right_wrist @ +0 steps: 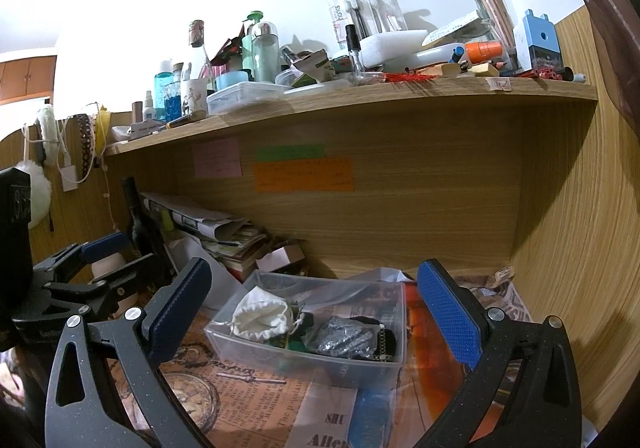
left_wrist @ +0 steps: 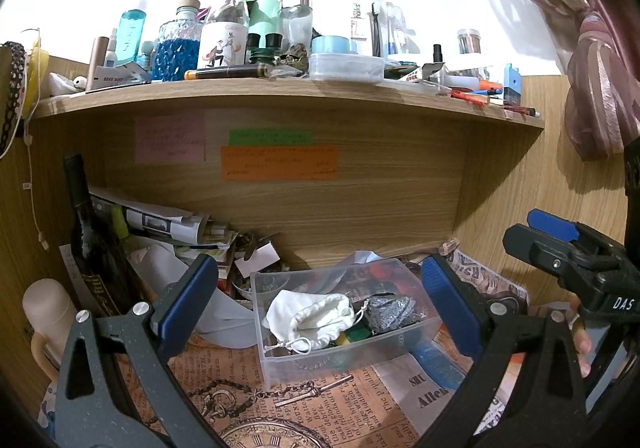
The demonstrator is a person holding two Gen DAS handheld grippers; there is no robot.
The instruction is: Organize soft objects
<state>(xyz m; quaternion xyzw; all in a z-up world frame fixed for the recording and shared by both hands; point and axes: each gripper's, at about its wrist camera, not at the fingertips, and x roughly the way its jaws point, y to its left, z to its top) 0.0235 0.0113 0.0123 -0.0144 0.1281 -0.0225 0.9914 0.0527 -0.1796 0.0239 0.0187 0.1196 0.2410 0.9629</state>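
Standing on a newspaper-print mat (left_wrist: 352,388) under a wooden shelf (left_wrist: 280,96), a clear plastic bin (left_wrist: 416,332) holds the soft items; inside it, toward its left end, a white drawstring pouch (left_wrist: 316,318) lies slumped with its mouth open; just beside the pouch, toward the right end, a grey glittery pouch (left_wrist: 390,310), touching a green-and-yellow piece (left_wrist: 352,336) that is mostly hidden beneath both.

Left gripper (left_wrist: 320,308): fingers spread wide, blue pads either side of the bin in its own view, holding nothing; seen from the right wrist it sits at the far left (right_wrist: 108,260), above the mat, apart from the bin.

Right gripper (right_wrist: 316,312): fingers likewise wide apart, framing the bin (right_wrist: 360,364), nothing between them; white pouch (right_wrist: 262,318) and grey pouch (right_wrist: 344,338) both visible below; from the left wrist it appears at the right edge (left_wrist: 532,236), tips near one another, clear of the bin.

Mat, front edge: a printed pocket-watch motif with a chain and metal bar (left_wrist: 312,394); a blue comb-like item (left_wrist: 436,364) just beside the bin's front right corner.

Back wall under the shelf: pink note (left_wrist: 170,140), green note (left_wrist: 270,137), orange note (left_wrist: 279,163); left back corner: dark bottle (left_wrist: 86,232) leaning against stacked papers (left_wrist: 160,224).

Shelf top: crowded bottles, jars and boxes, including a blue-filled glass bottle (left_wrist: 176,48).
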